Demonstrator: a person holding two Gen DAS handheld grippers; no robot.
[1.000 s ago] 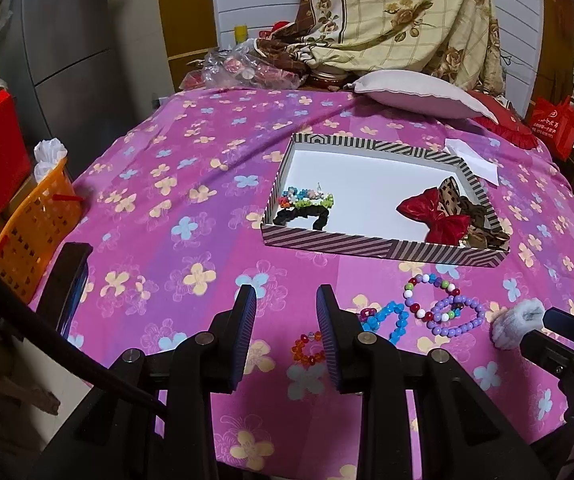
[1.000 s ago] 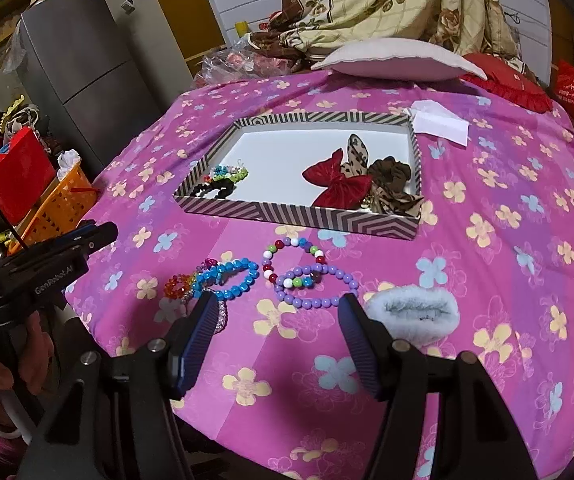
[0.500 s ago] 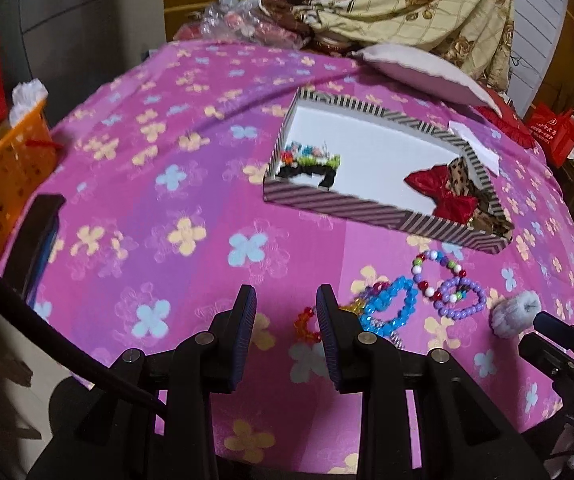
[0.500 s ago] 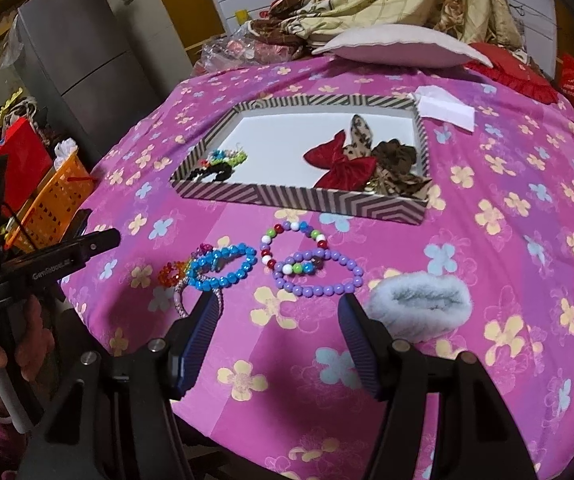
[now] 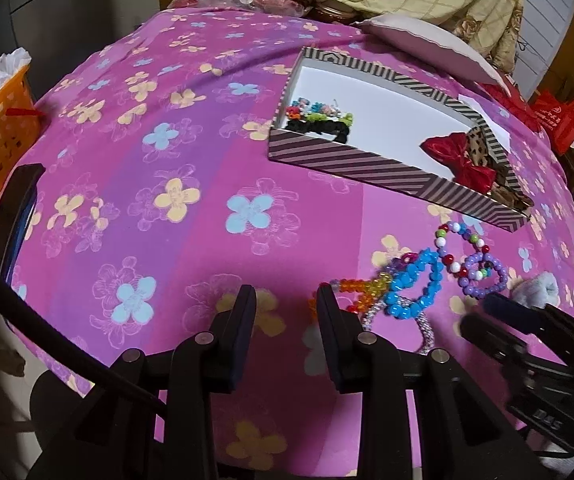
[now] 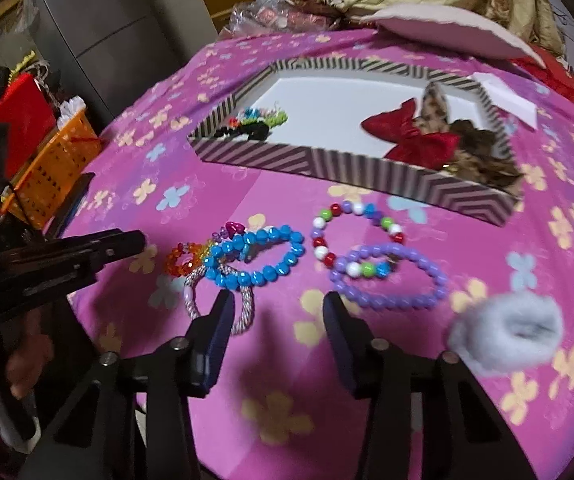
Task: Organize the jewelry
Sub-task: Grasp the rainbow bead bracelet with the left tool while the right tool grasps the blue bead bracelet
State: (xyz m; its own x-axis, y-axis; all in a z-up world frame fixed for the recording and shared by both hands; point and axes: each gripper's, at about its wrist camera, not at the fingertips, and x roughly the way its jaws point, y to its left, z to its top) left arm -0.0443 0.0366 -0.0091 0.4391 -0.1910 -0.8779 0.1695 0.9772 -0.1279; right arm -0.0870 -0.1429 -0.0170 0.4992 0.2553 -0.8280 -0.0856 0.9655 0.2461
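Pink flowered cloth (image 5: pixel 191 152) is spreading wide and bare to the left of the striped box (image 6: pixel 367 164), while the cloth's near edge is falling away just under both claws. Compared with a second ago, both claws are sitting lower and closer to the beads, and the right gripper (image 6: pixel 277 316) is narrowing its jaws from a wider spread, nothing between them. The left gripper (image 5: pixel 285 308) is standing open and empty, the orange bead ring (image 5: pixel 351 286) just off its right finger; the blue bracelet (image 6: pixel 263 256) and purple bracelet (image 6: pixel 391 276) are lying just ahead of the right claw, the grey fuzzy band (image 6: pixel 507 332) to its right.
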